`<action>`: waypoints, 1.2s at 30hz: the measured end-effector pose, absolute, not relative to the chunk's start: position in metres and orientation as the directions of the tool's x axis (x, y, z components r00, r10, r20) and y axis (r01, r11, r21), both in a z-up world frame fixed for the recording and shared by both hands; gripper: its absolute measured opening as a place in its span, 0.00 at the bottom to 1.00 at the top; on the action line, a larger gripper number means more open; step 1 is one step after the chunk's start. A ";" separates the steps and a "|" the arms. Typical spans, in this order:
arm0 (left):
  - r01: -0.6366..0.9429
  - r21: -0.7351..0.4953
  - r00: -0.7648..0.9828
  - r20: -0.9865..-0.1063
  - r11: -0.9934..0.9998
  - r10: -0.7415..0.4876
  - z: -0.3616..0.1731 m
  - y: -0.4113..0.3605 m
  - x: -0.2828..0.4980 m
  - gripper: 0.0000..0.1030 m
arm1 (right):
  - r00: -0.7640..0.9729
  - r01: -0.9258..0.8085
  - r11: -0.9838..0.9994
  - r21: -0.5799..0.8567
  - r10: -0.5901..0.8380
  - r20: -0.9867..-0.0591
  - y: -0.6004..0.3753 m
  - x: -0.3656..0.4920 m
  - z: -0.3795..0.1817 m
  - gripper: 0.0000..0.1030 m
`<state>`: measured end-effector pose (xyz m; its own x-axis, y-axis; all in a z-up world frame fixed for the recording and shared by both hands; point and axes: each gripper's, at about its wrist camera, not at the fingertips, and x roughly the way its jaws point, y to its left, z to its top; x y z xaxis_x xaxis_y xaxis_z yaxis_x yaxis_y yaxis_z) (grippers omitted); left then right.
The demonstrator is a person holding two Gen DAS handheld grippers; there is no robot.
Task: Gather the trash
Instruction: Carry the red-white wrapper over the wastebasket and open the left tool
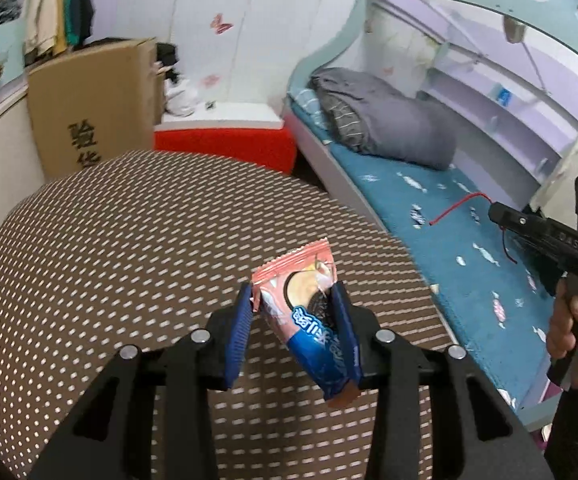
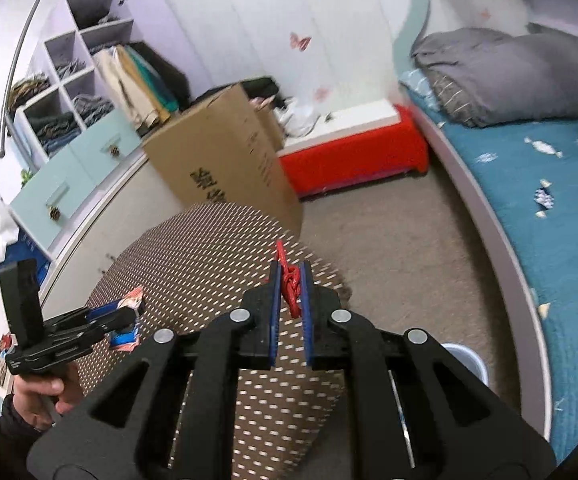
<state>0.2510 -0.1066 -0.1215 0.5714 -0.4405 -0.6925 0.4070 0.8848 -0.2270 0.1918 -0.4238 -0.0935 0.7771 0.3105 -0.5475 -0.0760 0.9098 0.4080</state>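
Observation:
My left gripper [image 1: 293,296] is shut on a pink and blue cookie wrapper [image 1: 309,312], which hangs above the brown dotted cushion [image 1: 129,260]. The right wrist view shows that same gripper [image 2: 129,314] at lower left with the wrapper [image 2: 129,300] in it, held by a hand [image 2: 37,392]. My right gripper [image 2: 289,268] is shut on a crumpled red string [image 2: 291,284], above the cushion [image 2: 209,248]. In the left wrist view the right gripper [image 1: 497,210] enters from the right with the red string [image 1: 461,204] trailing from its tip over the bed.
A cardboard box [image 2: 225,152] stands behind the cushion, a red storage bench [image 2: 353,156] beside it. The blue-sheeted bed [image 2: 549,208] with a grey quilt [image 2: 501,80] fills the right. A pale blue bin [image 2: 465,360] sits below my right gripper. Shelves [image 2: 69,92] line the left wall.

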 end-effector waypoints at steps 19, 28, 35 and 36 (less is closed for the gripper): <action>0.615 -0.184 0.472 -0.693 0.766 -0.545 -0.109 -0.245 0.229 0.38 | 0.632 0.320 0.766 0.558 0.265 -0.728 -0.545 0.198 -0.256 0.54; 0.679 -0.156 0.385 -0.756 0.717 -0.529 -0.141 -0.306 0.235 0.38 | 0.667 0.394 0.688 0.610 0.243 -0.705 -0.578 0.169 -0.275 0.75; 0.716 -0.151 0.312 -0.804 0.682 -0.506 -0.169 -0.356 0.247 0.38 | 0.728 0.378 0.694 0.613 0.187 -0.660 -0.594 0.143 -0.240 0.83; 0.721 -0.150 0.298 -0.815 0.677 -0.498 -0.175 -0.365 0.250 0.38 | 0.736 0.373 0.698 0.611 0.178 -0.653 -0.595 0.140 -0.235 0.83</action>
